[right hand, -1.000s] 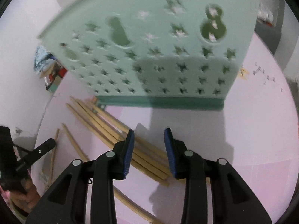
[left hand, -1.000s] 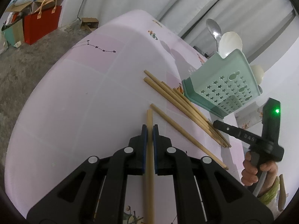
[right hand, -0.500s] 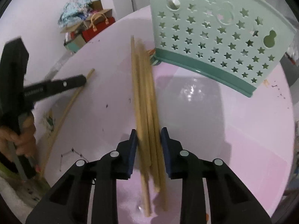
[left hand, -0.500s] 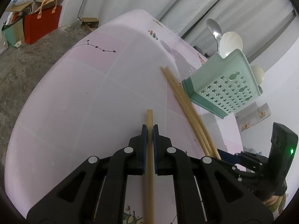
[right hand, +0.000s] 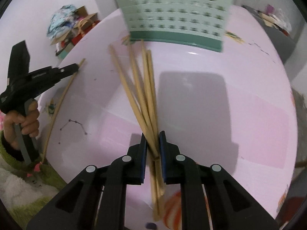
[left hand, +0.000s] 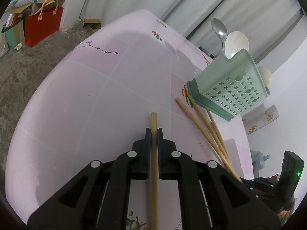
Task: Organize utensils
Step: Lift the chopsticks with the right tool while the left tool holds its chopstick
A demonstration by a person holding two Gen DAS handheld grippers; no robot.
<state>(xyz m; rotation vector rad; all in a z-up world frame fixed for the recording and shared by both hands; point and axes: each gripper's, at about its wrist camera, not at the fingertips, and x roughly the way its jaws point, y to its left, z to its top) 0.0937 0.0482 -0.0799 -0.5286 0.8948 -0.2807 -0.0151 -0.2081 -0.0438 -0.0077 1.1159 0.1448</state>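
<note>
Your left gripper (left hand: 154,132) pinched one chopstick (left hand: 153,120) tight. Your right gripper (right hand: 153,140) clamped a fanned bundle (right hand: 143,95), its tips ahead near the caddy (right hand: 172,13).

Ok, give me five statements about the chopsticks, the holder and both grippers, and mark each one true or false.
1. The left gripper is shut on a single chopstick. True.
2. The right gripper has nothing between its jaws. False: it is clamped on a bundle of chopsticks.
3. The green holder with star-shaped holes already has a metal spoon standing in it. True.
4. The bundle's far ends fan out toward the holder's base. True.
5. The holder lies tipped over on the pink table. False: it stands upright on its base.
</note>
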